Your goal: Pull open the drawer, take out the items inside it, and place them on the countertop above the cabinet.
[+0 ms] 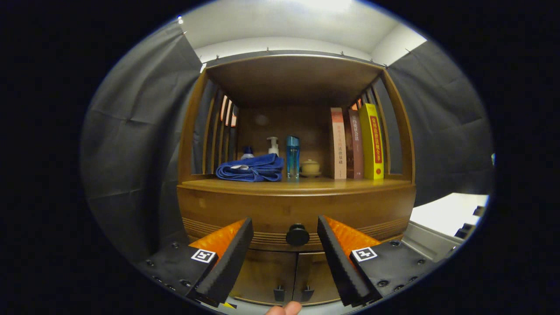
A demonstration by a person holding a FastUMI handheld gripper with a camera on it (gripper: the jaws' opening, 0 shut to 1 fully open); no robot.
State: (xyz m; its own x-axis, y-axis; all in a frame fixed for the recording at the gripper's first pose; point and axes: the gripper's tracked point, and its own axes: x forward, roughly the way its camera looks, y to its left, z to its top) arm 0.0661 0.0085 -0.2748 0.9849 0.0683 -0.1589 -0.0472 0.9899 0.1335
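Note:
A wooden cabinet faces me with its drawer point(245, 210) closed flush under the countertop point(306, 186). The drawer's round dark knob point(297, 235) sits midway between my fingers, a little beyond their tips. My gripper point(285, 228) is open, with nothing held and a wide gap between the fingers. The inside of the drawer is hidden.
On the countertop lie a folded blue towel point(253, 168), a pump bottle point(273, 145), a blue bottle point(292, 156), a small lidded pot point(310, 167) and upright books point(358, 143). Two small lower doors point(284, 275) sit under the drawer. A fingertip point(285, 309) shows below.

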